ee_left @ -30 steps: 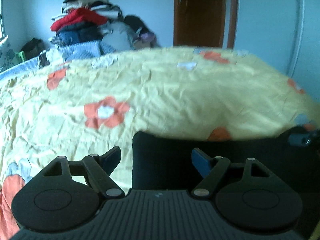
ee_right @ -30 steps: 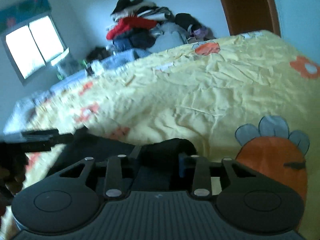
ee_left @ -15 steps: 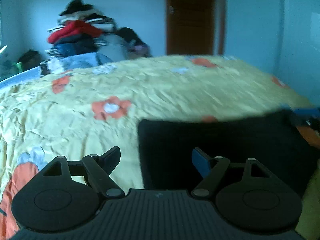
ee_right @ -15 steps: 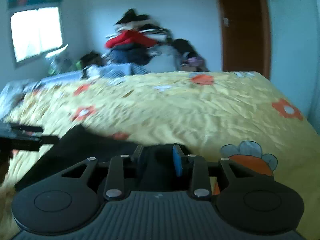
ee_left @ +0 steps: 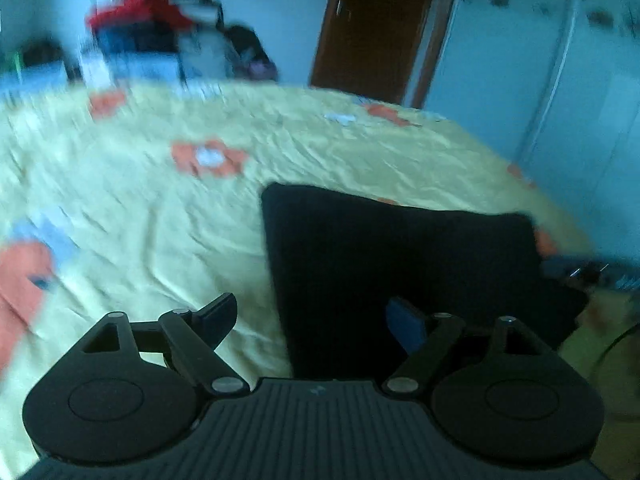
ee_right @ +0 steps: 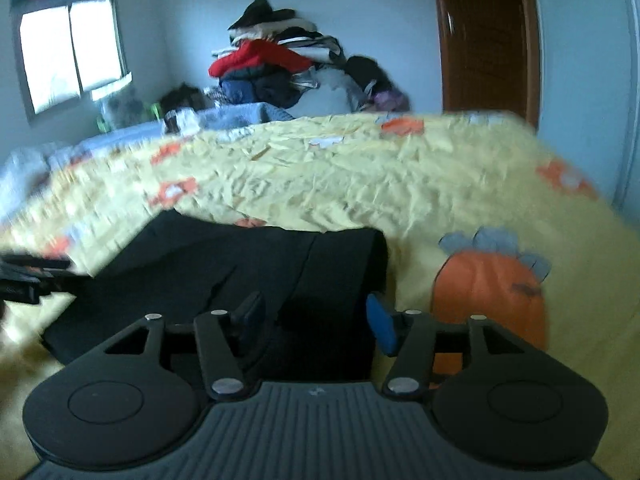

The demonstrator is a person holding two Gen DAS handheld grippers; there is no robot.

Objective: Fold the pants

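Black pants (ee_right: 248, 264) lie folded into a flat dark rectangle on a bed covered by a wrinkled yellow sheet (ee_right: 360, 184) printed with orange flowers and a large orange carrot (ee_right: 488, 292). Your right claw (ee_right: 316, 316) hovers at the near right corner of the pants; its jaws have just been opening and stand apart, the cloth beneath them but not pinched. Your left claw (ee_left: 312, 316) is spread wide, one finger over bare sheet and the blue-padded finger over the pants' left edge (ee_left: 400, 248), gripping nothing. Beyond the bed, a heap of clothes (ee_right: 280, 68) is piled against the wall, beside a brown door (ee_right: 484, 36) and a bright window (ee_right: 68, 52).
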